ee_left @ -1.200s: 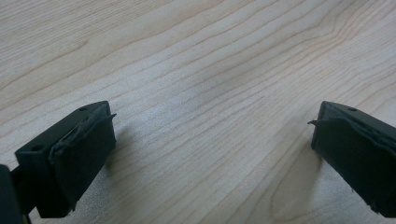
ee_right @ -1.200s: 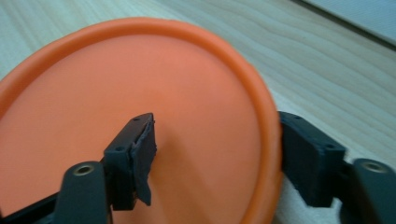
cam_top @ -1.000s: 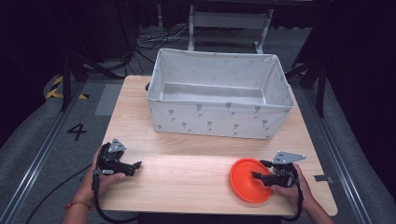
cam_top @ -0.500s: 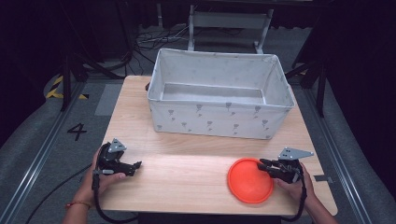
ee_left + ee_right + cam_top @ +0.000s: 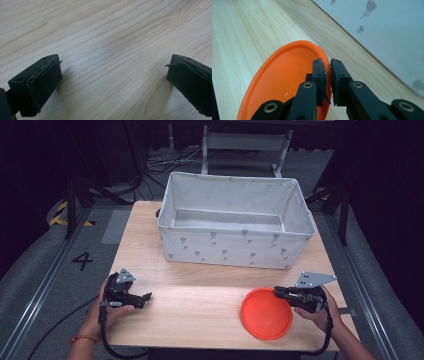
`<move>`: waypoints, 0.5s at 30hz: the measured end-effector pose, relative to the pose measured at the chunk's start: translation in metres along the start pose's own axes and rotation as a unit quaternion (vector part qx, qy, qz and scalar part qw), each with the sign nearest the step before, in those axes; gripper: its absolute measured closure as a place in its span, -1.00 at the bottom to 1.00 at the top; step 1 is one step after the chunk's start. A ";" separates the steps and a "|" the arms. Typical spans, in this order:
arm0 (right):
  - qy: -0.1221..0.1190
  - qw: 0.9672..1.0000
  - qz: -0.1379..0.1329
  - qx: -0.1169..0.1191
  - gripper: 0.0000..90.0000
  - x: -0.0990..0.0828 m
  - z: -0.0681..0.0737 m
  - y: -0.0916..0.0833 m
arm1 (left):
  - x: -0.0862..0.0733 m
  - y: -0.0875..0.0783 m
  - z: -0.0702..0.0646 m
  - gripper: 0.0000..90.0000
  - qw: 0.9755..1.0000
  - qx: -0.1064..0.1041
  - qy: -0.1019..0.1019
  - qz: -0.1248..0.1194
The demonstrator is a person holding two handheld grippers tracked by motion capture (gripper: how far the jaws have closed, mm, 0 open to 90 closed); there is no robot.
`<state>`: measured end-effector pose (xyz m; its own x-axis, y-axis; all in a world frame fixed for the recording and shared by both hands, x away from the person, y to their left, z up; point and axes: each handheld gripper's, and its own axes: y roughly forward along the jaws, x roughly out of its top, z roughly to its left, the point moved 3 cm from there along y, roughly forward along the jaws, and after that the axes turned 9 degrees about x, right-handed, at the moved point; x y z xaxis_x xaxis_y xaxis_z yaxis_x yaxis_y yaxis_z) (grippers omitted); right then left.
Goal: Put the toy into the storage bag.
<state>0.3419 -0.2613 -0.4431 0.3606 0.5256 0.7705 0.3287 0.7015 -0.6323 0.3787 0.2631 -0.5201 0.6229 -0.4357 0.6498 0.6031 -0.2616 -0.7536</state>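
Right gripper (image 5: 327,75) jaws pinching orange plate (image 5: 266,313) rim; left gripper (image 5: 131,296) jaws spread.

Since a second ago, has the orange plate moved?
Yes. The orange plate, pinched at its rim by the right claw, has shifted slightly away from the white bin, toward the table's near edge.

The high view looks down and forward over the light wooden table (image 5: 200,305), whose grain both gripper views skim closely.
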 end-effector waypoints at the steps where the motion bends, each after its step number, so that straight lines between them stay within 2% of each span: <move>1: -0.010 1.000 0.002 -0.003 0.84 0.003 0.003 -0.002 | 0.000 0.000 0.000 -1.00 1.000 -0.001 -0.001 0.001; 3: -0.031 0.999 0.005 0.002 0.84 0.009 0.008 -0.007 | 0.000 0.000 0.000 -1.00 1.000 0.000 0.001 0.002; 4: -0.045 0.999 0.010 -0.005 0.84 0.012 0.010 -0.010 | 0.000 0.000 0.000 -1.00 1.000 0.000 0.001 0.002; 10: -0.073 0.997 0.014 -0.011 0.84 0.026 0.016 -0.023 | 0.000 0.000 0.000 -1.00 1.000 0.001 0.000 0.001; 15: -0.086 0.996 0.016 -0.021 0.84 0.035 0.016 -0.032 | 0.001 0.000 0.000 -1.00 1.000 0.001 0.000 0.001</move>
<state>0.3301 -0.2578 -0.3941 0.2183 0.6241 0.7503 0.3569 0.6645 -0.6566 0.3793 0.2627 -0.5200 0.6244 -0.4358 0.6482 0.6024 -0.2596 -0.7548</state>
